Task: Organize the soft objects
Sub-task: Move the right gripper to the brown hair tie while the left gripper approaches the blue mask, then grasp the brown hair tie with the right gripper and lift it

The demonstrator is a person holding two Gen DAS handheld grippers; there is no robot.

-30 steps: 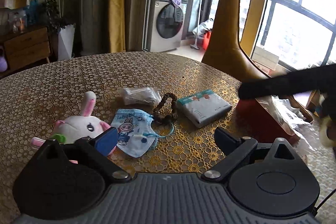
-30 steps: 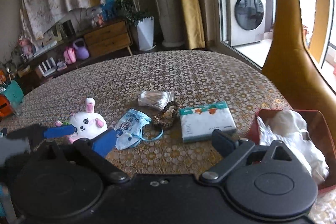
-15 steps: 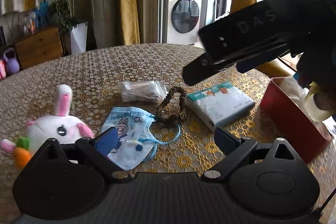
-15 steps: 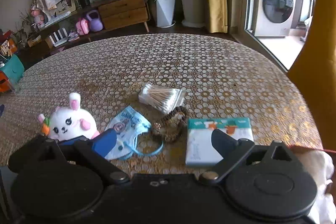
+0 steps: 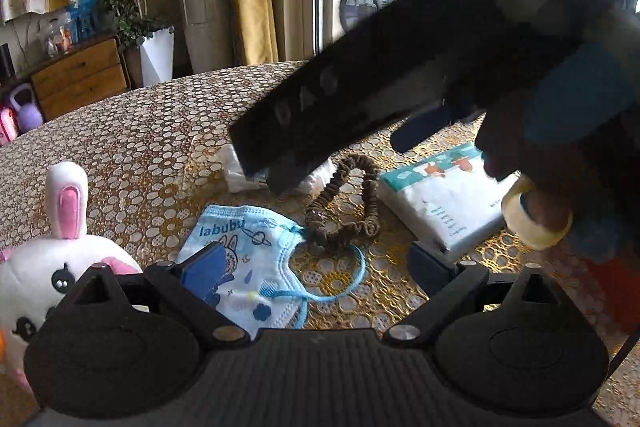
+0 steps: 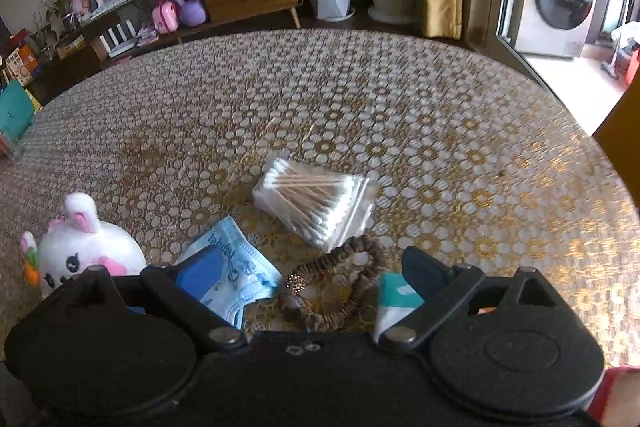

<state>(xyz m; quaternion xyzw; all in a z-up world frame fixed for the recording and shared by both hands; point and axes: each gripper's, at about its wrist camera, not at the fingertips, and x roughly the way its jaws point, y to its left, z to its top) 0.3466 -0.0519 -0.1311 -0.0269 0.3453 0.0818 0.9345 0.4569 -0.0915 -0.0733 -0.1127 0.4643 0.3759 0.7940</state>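
Observation:
On the gold-patterned table lie a white bunny plush (image 5: 48, 267) (image 6: 86, 251), a blue child's face mask (image 5: 256, 259) (image 6: 232, 267), a brown scrunchie (image 5: 344, 203) (image 6: 336, 287), a bag of cotton swabs (image 6: 316, 201) and a tissue pack (image 5: 444, 199) (image 6: 394, 301). My left gripper (image 5: 316, 267) is open and empty, low over the mask. My right gripper (image 6: 308, 271) is open and empty above the scrunchie; in the left wrist view its body (image 5: 360, 115) reaches in from the right and hides most of the swab bag.
A red bin (image 5: 612, 287) stands at the table's right edge, mostly hidden by the hand. A yellow chair back (image 6: 620, 115) rises beyond the right rim. A cabinet, plant pot and washing machine stand in the room behind.
My right gripper swung left from over the red bin to above the scrunchie and swabs. My left gripper shifted slightly left and closer to the mask. The objects did not move.

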